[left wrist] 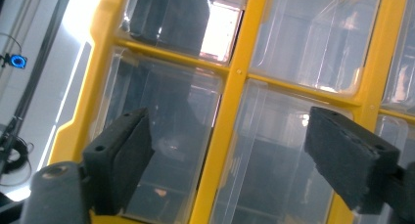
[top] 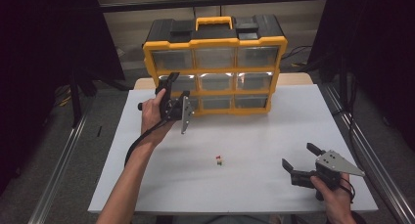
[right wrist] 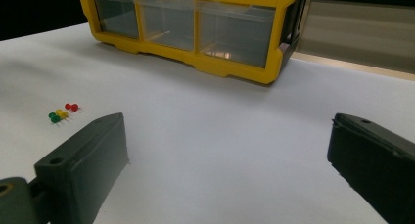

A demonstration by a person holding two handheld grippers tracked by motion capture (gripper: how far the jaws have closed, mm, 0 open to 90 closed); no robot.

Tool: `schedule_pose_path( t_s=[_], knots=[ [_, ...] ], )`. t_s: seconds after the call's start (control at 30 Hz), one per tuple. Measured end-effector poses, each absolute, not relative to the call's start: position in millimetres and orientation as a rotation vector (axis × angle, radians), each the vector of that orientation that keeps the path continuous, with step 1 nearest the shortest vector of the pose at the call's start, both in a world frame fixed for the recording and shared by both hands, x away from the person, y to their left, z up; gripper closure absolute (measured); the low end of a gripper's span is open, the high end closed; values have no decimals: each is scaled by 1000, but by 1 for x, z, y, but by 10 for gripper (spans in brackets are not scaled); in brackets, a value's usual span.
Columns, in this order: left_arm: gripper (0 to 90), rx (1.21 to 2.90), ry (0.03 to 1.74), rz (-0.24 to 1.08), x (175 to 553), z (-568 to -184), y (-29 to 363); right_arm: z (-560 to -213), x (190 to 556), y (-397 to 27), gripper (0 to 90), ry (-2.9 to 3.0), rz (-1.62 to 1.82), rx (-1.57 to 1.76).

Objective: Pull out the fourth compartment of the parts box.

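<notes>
The yellow-framed drawer cabinet point(top: 215, 67) stands upright at the far edge of the table, with a black top and a yellow carry handle. Its front holds three rows of three clear plastic drawers point(left wrist: 161, 141), all closed.

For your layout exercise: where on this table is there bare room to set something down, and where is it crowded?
Bare white table stretches between the yellow drawer cabinet and the right tongs; the near-left corner is free too. The small pushpins mark the middle. It is crowded at the cabinet's left drawers, where the left tongs stand open.
</notes>
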State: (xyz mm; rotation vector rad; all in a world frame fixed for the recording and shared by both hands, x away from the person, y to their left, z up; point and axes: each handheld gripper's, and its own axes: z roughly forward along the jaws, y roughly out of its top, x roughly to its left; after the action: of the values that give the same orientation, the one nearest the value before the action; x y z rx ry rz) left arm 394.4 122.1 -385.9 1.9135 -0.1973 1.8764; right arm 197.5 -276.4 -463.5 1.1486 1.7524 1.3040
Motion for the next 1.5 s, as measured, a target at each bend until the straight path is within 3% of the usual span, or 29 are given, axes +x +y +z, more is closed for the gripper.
schedule_pose_path(
  t_s=[0.47,0.8,1.5],
  knots=[
    [409,1990,-294,1957,411,-399,111,-464,197,-276,15,1753,1305,1150],
    [621,2040,-312,1954,417,-400,103,-464,197,-277,15,1754,1308,1147],
    [790,2013,-332,2013,420,-399,101,-463,197,-277,15,1755,1305,1148]
  ],
)
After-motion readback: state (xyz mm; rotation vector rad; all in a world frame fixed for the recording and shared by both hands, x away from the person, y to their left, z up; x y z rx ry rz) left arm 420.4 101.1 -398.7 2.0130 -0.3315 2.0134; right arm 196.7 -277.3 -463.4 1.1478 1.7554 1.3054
